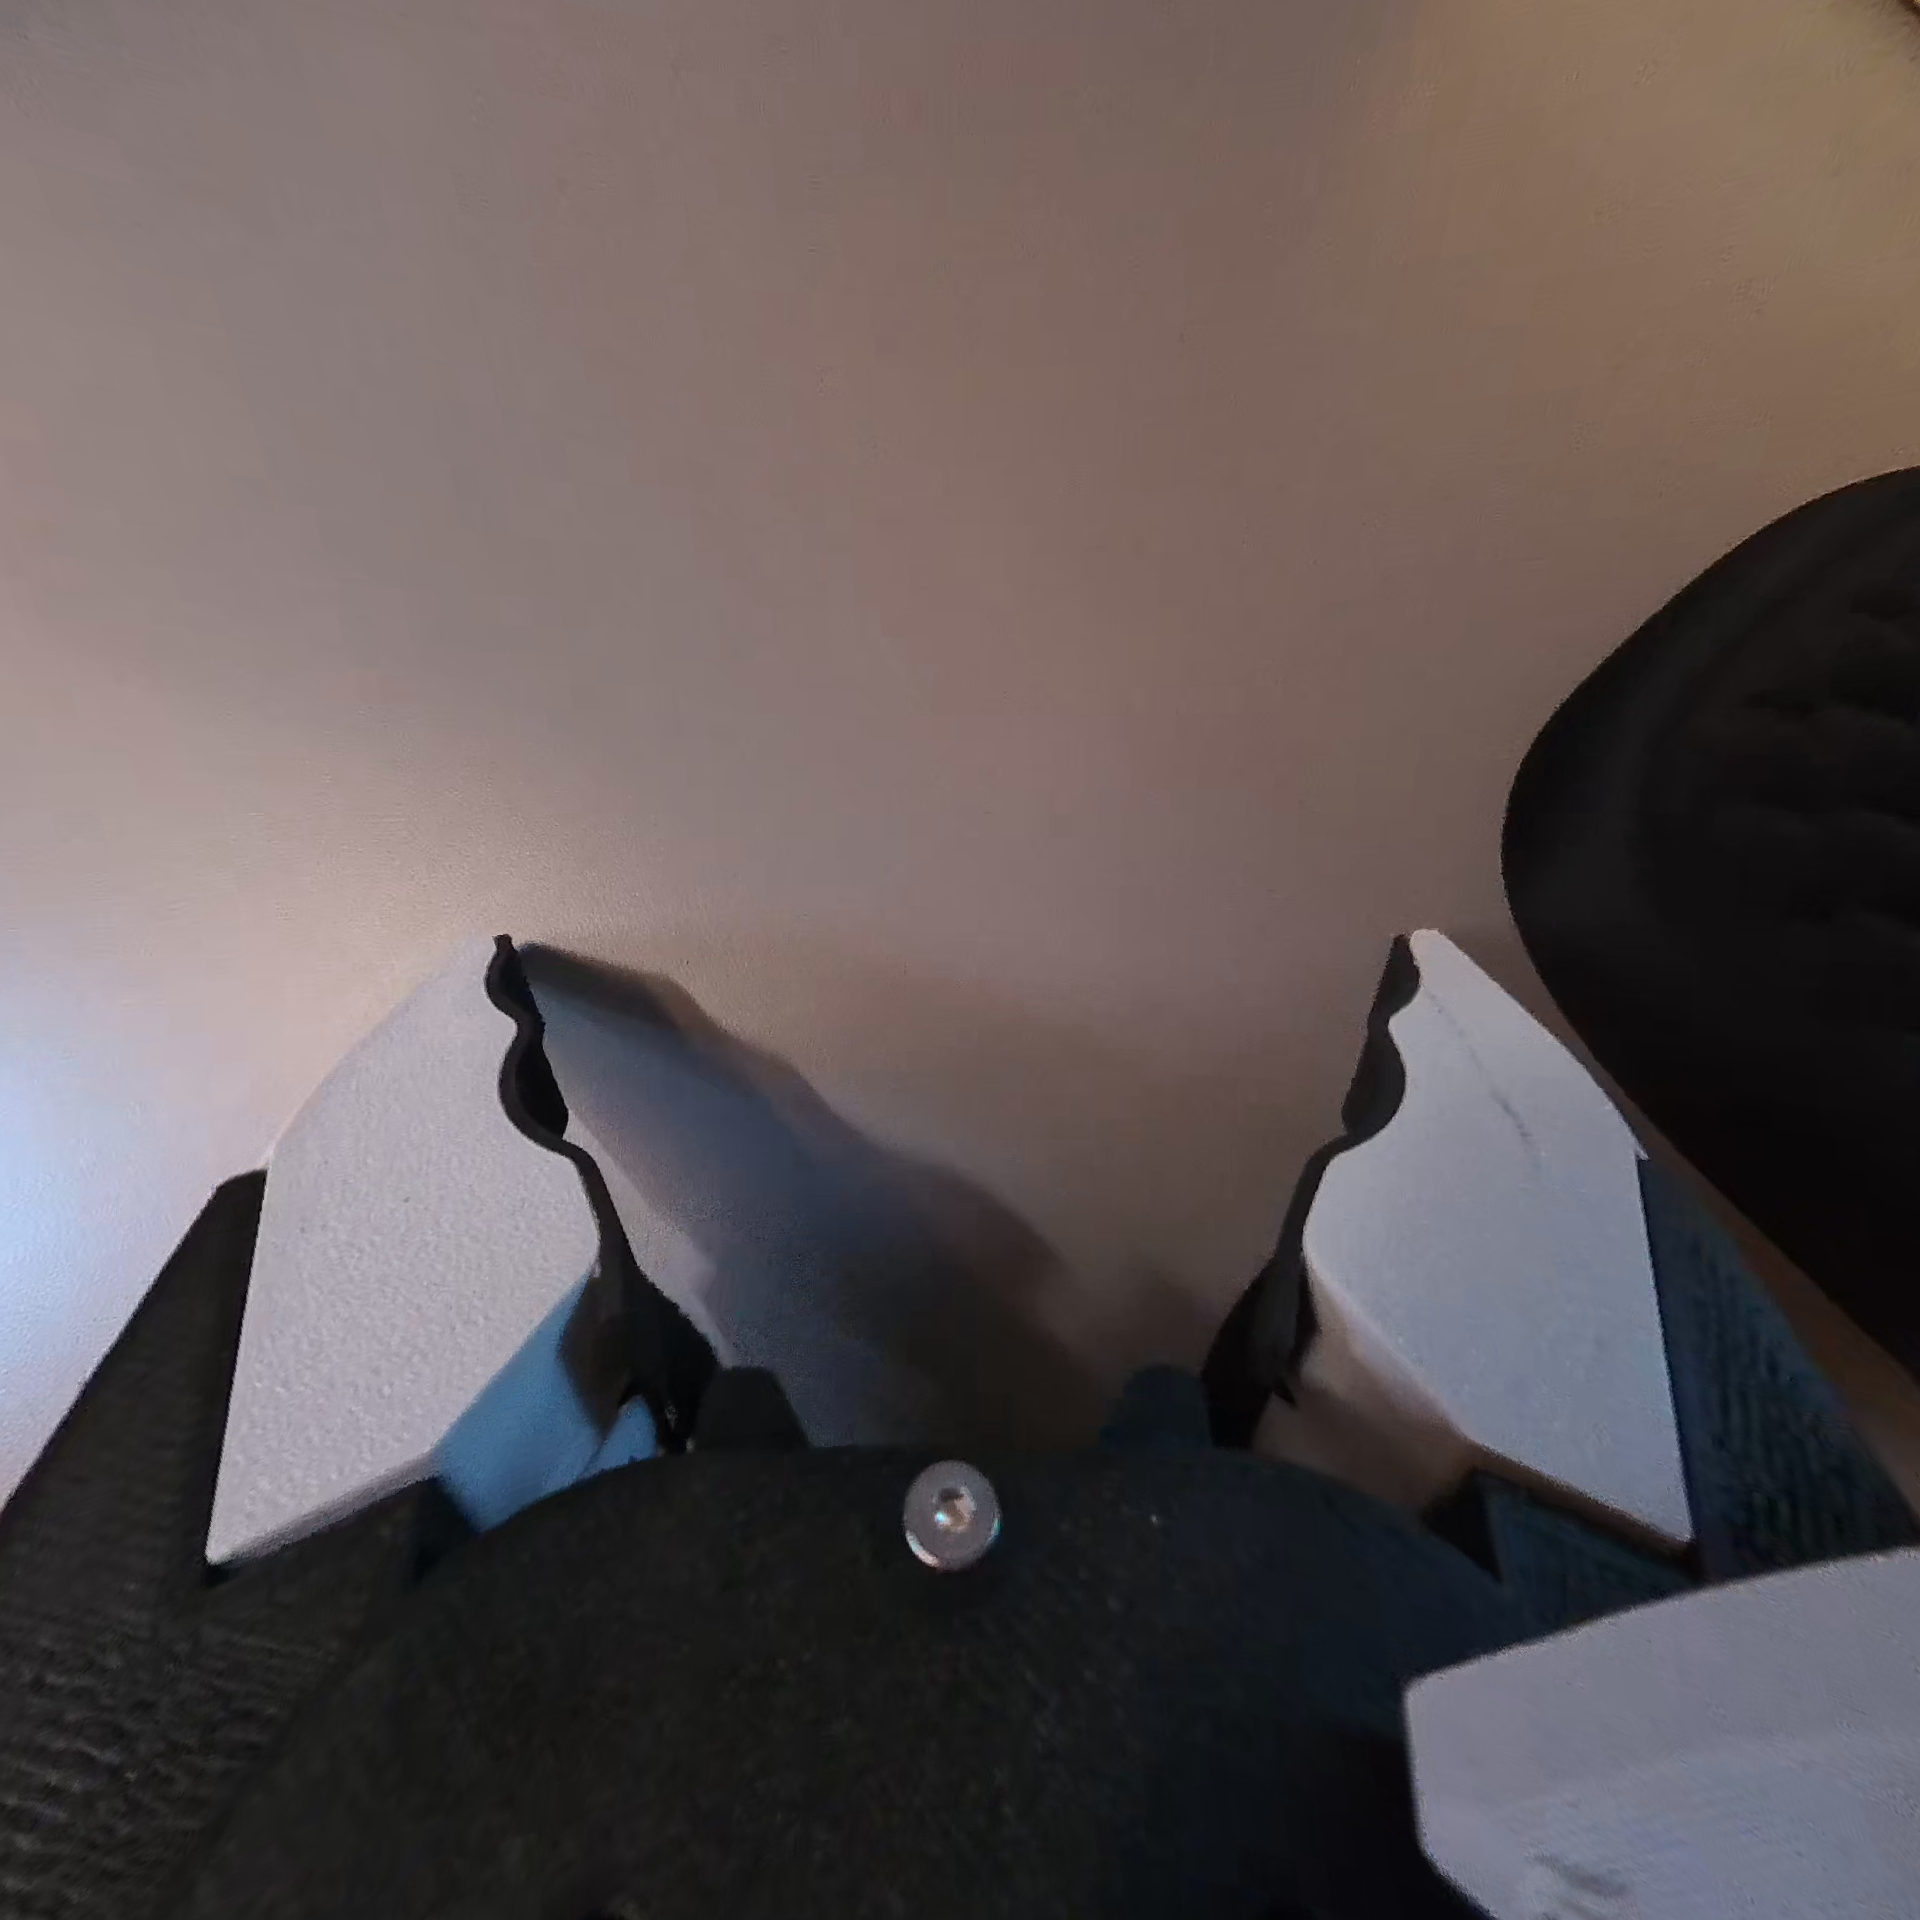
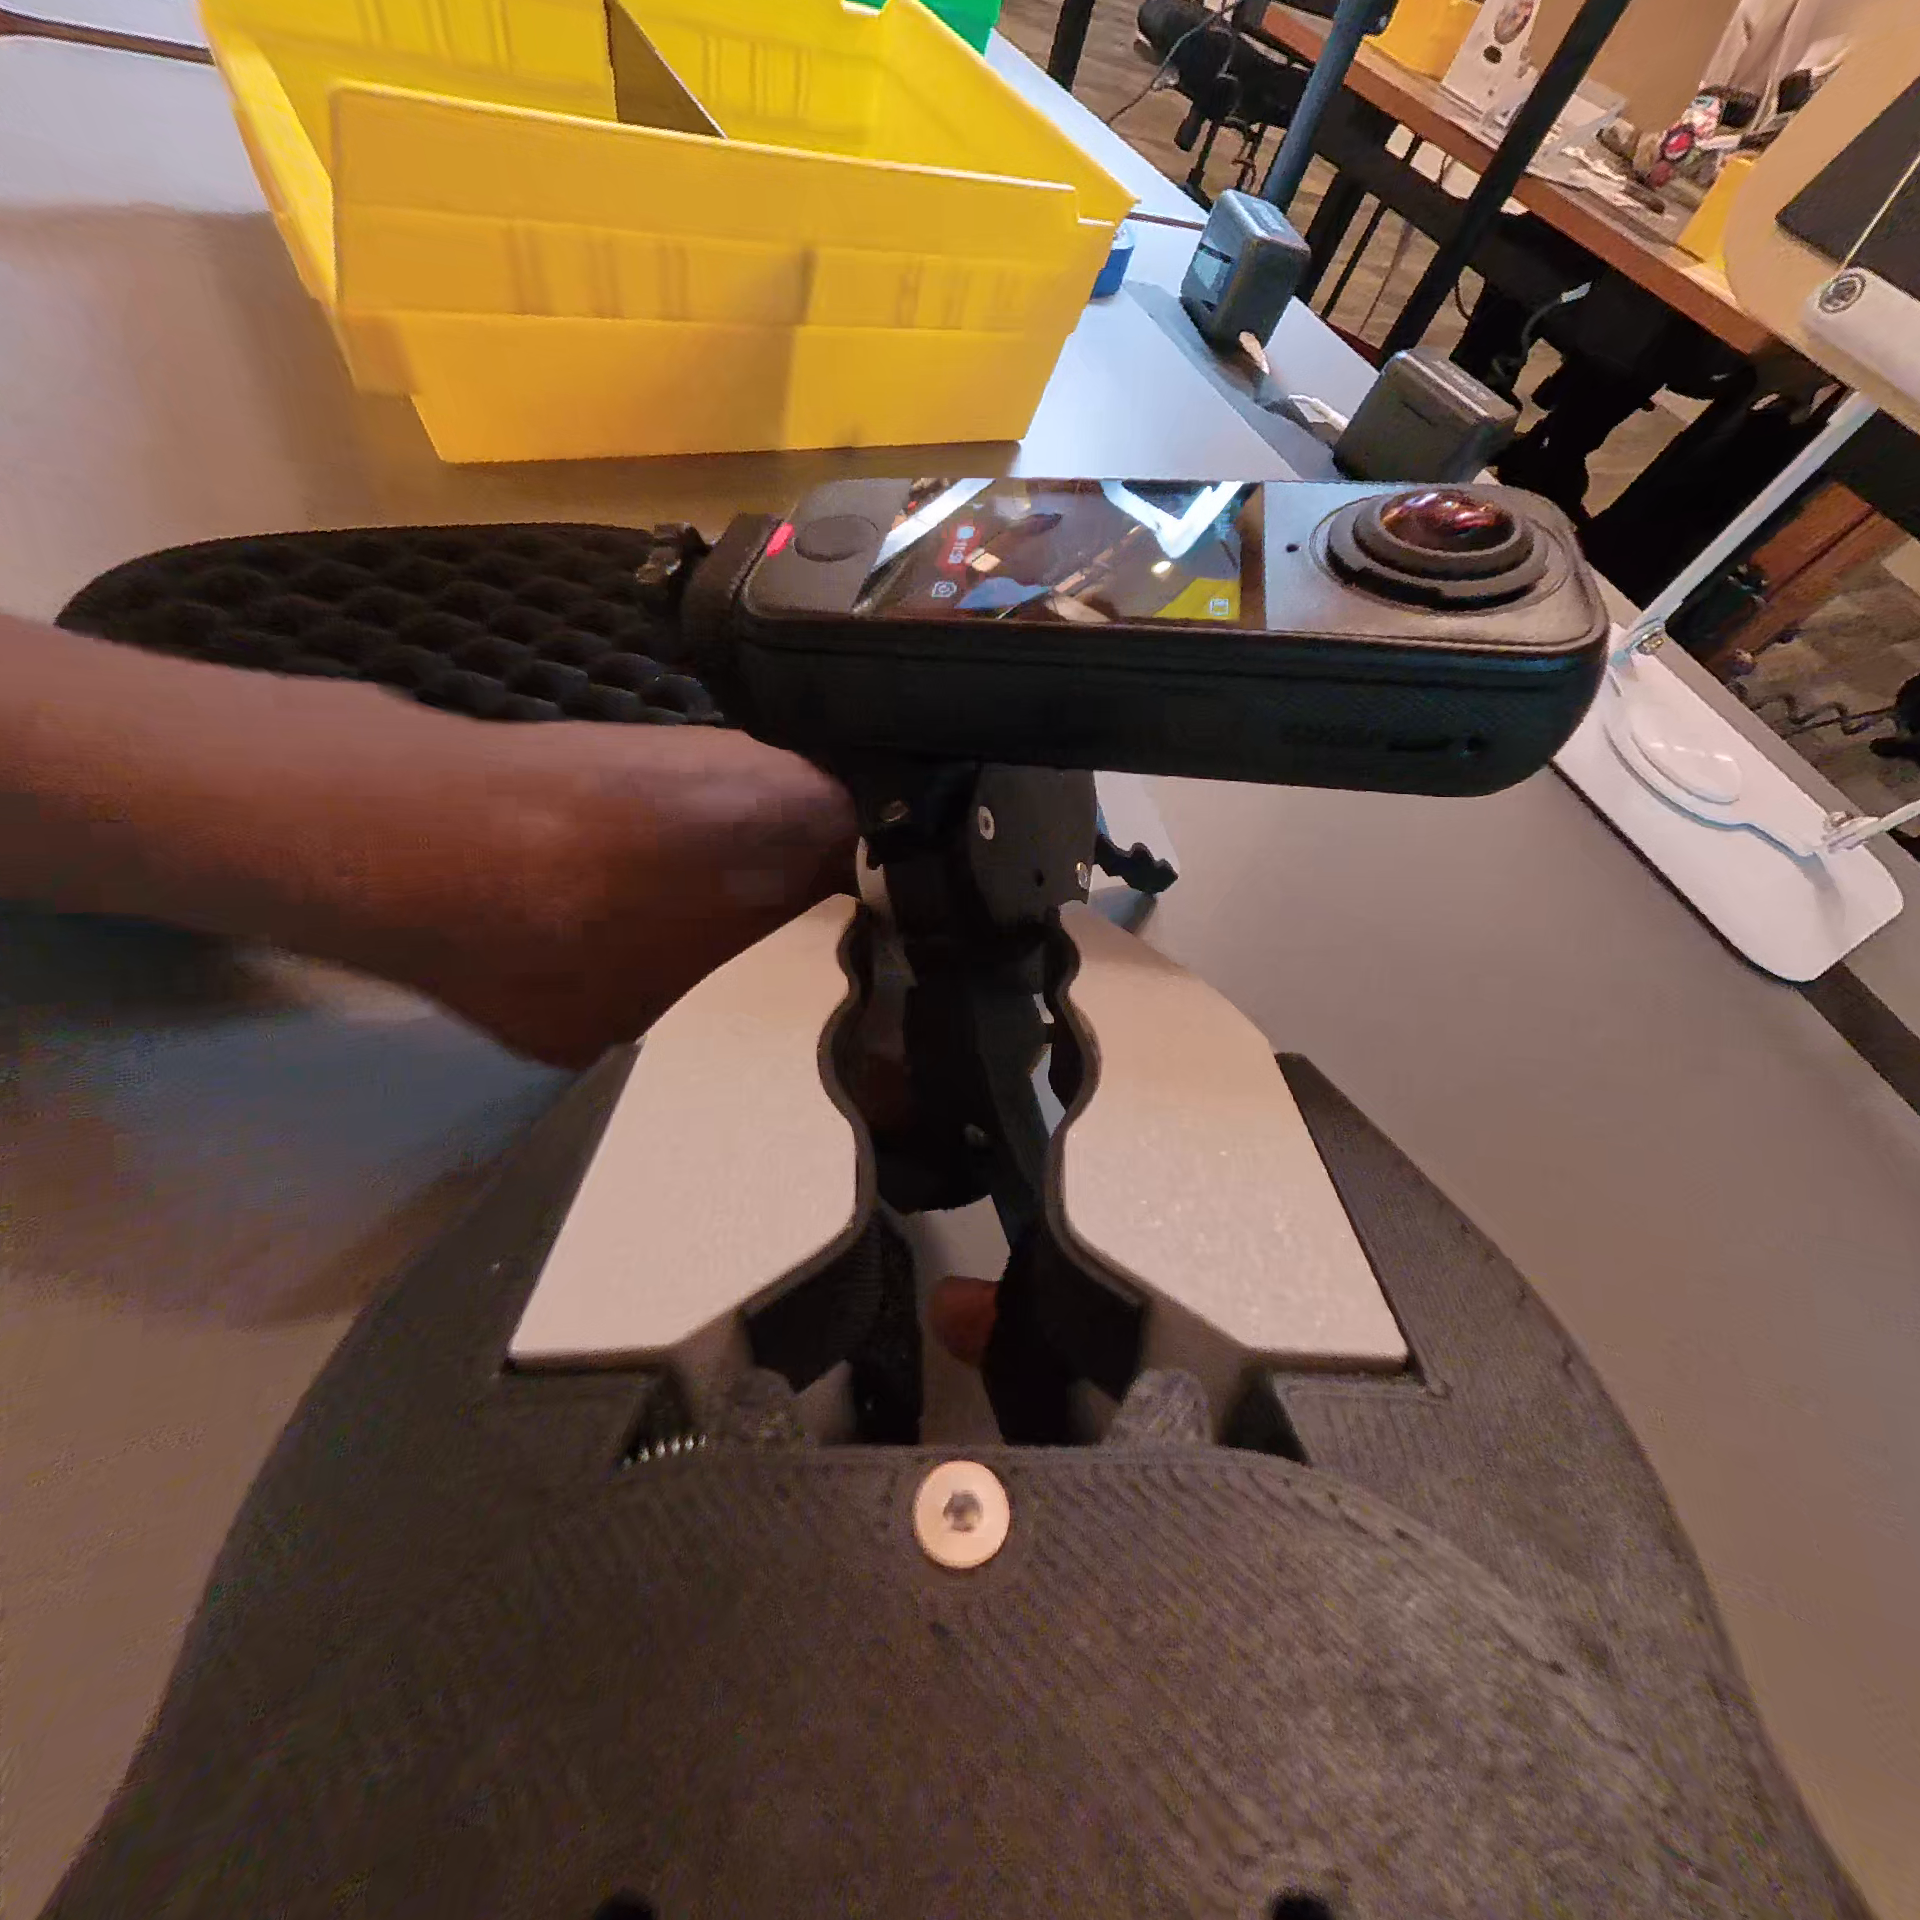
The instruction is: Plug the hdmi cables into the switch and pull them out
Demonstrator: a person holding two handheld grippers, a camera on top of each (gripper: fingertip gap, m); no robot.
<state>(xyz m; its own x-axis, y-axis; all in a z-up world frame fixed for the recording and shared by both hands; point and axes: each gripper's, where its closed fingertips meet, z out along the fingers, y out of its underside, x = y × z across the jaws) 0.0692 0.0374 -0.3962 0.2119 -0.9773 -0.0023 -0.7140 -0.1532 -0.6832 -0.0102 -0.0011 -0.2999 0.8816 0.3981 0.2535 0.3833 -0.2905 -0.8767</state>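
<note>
Grey desk [image 1: 935, 416] only: no HDMI cables or switch visible. Left gripper [image 1: 951, 945] spread wide, empty; right gripper [image 2: 951, 935] narrowed, seemingly around a camera mount [image 2: 977, 862]. Cables are probably stiff; grab the plug housing.

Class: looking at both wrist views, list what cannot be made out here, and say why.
- HDMI cables and switch: in neither view.
- Left wrist view: only bare table; black object cut off by the right edge.
- Right wrist view: hand blurred.
- Yellow bin: contents hidden by its walls.
</note>
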